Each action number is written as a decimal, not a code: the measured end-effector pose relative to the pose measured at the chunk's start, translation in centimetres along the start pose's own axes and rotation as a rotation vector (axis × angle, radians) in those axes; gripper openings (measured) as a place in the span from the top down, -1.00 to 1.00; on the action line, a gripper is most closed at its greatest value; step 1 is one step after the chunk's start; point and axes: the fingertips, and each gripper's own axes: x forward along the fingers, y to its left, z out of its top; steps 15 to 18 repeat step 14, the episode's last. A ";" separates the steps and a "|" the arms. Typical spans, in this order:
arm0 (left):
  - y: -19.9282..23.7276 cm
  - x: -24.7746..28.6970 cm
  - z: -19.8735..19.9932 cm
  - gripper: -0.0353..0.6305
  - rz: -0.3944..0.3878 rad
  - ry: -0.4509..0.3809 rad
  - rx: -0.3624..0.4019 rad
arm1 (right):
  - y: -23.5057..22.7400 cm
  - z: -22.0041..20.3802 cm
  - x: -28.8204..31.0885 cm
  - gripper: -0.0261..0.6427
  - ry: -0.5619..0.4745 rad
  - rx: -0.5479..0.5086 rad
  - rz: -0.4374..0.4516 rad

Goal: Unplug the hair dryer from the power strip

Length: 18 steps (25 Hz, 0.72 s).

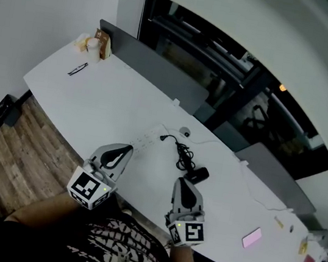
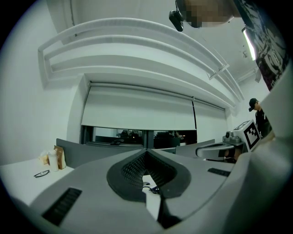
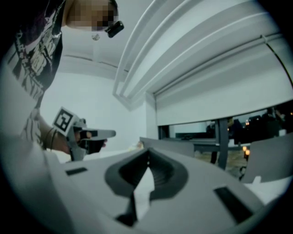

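A white power strip (image 1: 145, 139) lies on the white table (image 1: 113, 98). A black plug (image 1: 164, 138) sits at the strip's far end; I cannot tell whether it is in a socket. Its tangled black cord (image 1: 182, 155) runs to the black hair dryer (image 1: 198, 174), which lies on the table. My left gripper (image 1: 128, 149) hovers just short of the strip, shut and empty. My right gripper (image 1: 180, 181) hovers just short of the dryer, also shut and empty. In the left gripper view the closed tips (image 2: 146, 151) frame a bit of cord (image 2: 151, 188). The right gripper view shows its closed tips (image 3: 147, 153).
Grey dividers (image 1: 156, 65) line the table's far edge. Glasses (image 1: 78, 69) and paper bags (image 1: 96, 42) sit at the far left, and a pink item (image 1: 251, 237) lies at the right. A small round object (image 1: 185, 132) and a thin white cable (image 1: 259, 199) lie beyond the dryer.
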 end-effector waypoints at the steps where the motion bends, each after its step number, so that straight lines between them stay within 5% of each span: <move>1: -0.1 -0.1 0.0 0.82 -0.001 0.003 0.001 | 0.1 0.0 0.0 0.82 -0.001 0.003 0.002; 18: -0.3 0.3 -0.8 0.82 -0.007 0.054 0.010 | -0.5 -0.1 0.4 0.82 -0.022 0.039 0.007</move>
